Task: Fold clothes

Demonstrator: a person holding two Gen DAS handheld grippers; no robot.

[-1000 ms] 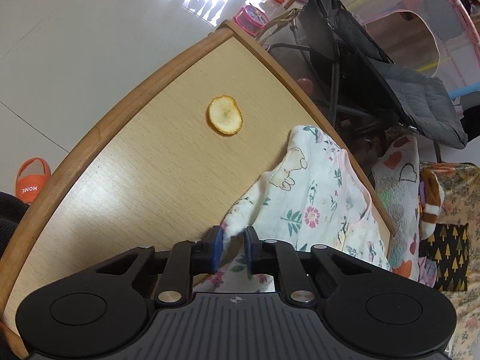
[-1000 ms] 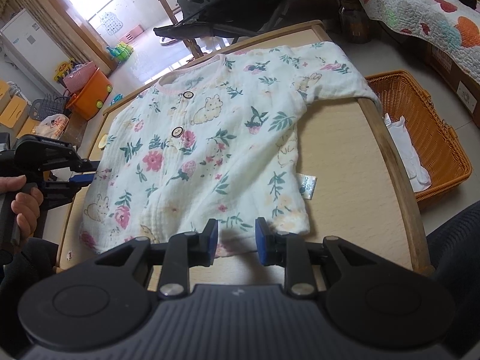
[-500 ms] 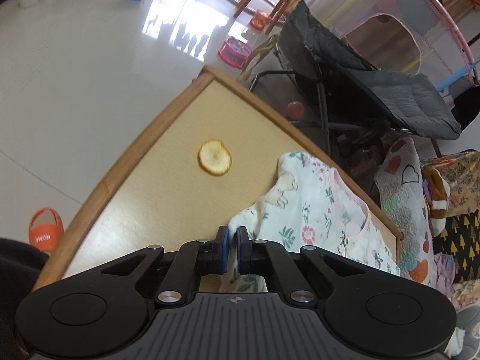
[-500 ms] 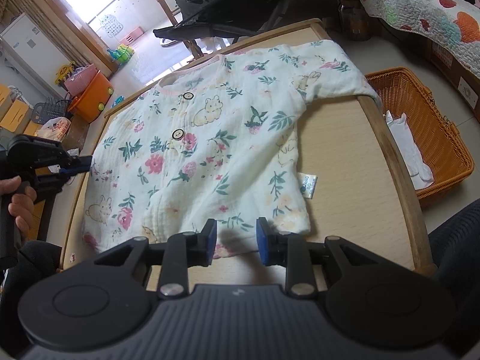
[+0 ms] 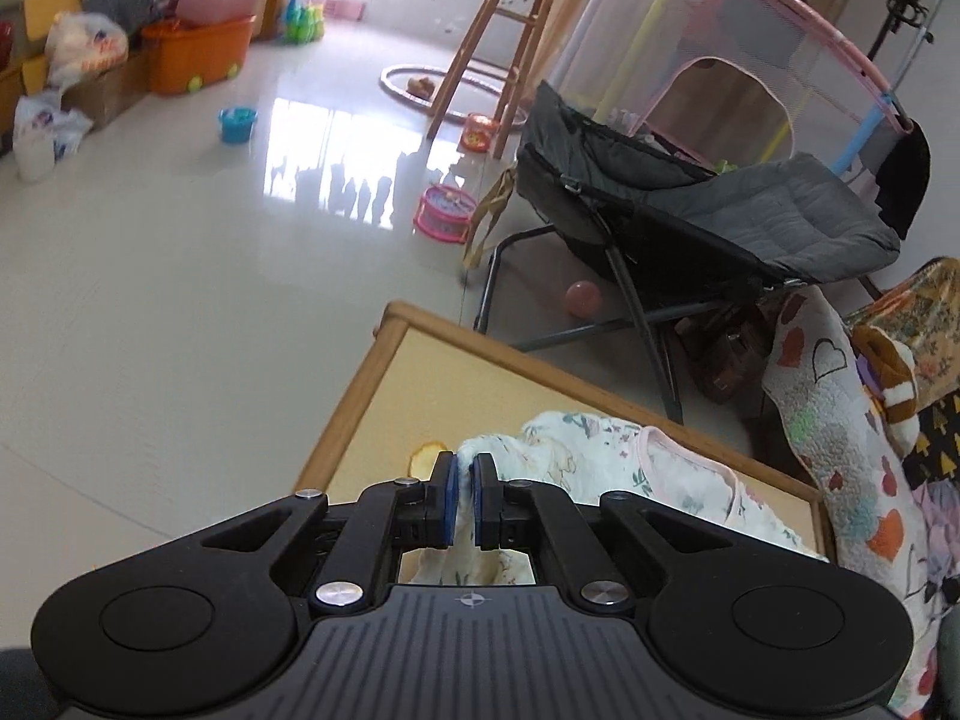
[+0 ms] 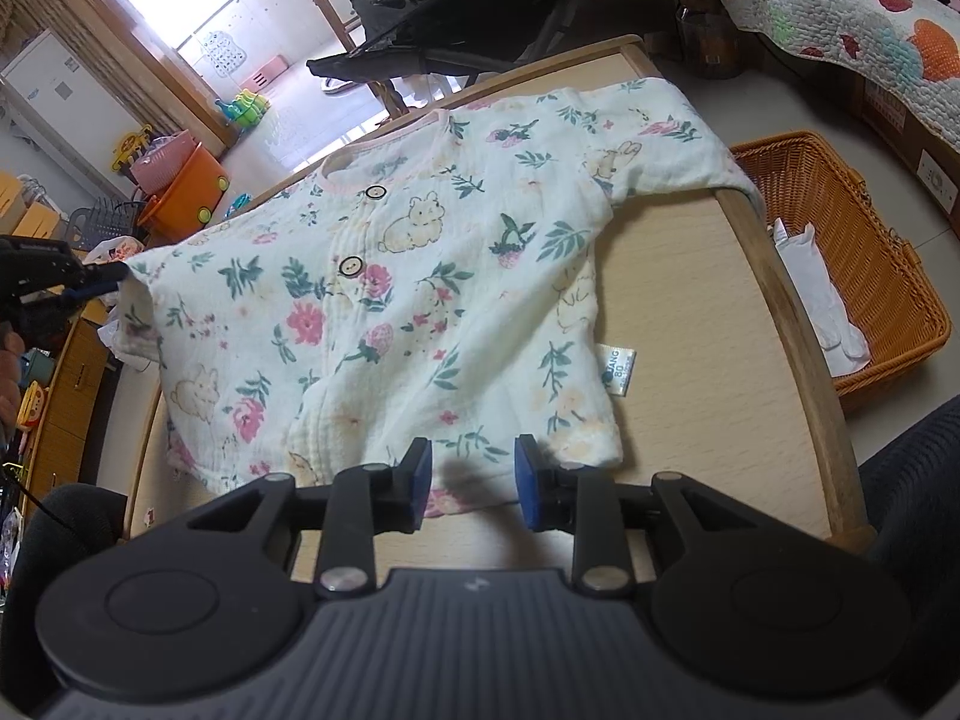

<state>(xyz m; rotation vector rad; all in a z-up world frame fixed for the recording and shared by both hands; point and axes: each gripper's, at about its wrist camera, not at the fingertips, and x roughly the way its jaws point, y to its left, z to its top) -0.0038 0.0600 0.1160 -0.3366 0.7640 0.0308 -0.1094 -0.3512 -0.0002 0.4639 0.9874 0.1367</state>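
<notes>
Folding has barely begun: the shirt [image 6: 420, 300] lies spread on the table [image 6: 690, 312], its sleeve [image 5: 498, 450] clenched in the left gripper [image 5: 462, 501], hem beneath the released right gripper [image 6: 471, 483], with a basket [image 6: 840, 240] to the right and nothing blocking.

At the bottom centre of the frame, the left gripper [image 5: 462, 474] pinches a fold of the floral baby shirt [image 5: 606, 480], lifted off the wooden table [image 5: 384, 396]. A yellowish round slice [image 5: 423, 459] lies just left of the fingertips. A grey bouncer seat [image 5: 720, 210] stands beyond, at upper right.
</notes>
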